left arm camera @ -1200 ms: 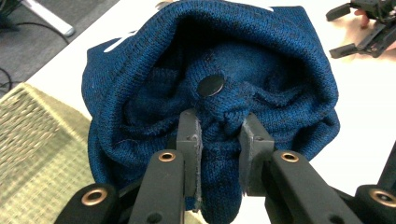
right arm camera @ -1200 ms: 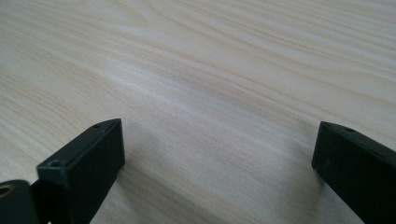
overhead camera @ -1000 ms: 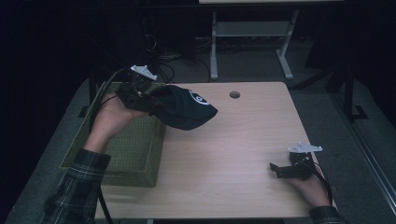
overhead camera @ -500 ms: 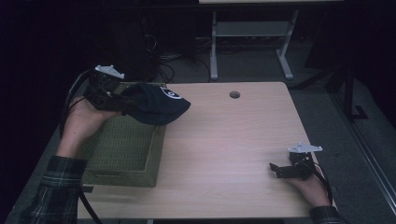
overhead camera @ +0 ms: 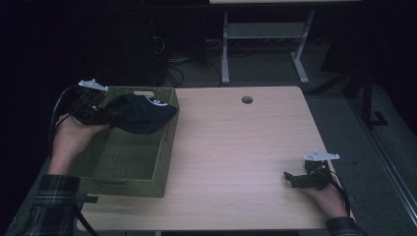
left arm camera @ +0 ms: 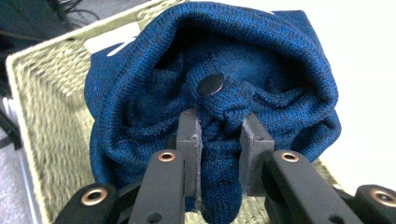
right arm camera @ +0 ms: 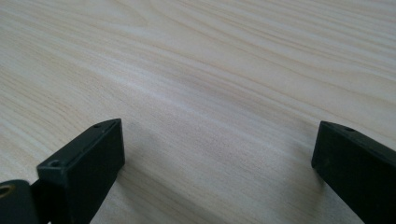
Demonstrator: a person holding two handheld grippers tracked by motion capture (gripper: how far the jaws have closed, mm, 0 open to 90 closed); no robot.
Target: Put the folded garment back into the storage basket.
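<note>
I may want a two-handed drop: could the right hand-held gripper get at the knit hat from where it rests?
Probably not without a long move: the right hand-held gripper rests open at the table's near right corner, the knit hat is over the basket at far left.

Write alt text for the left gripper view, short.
The left gripper pinches a fold of a dark blue knit hat, which hangs open toward the camera with a round dark button inside. Behind and below it is a woven green basket on a pale table.
</note>
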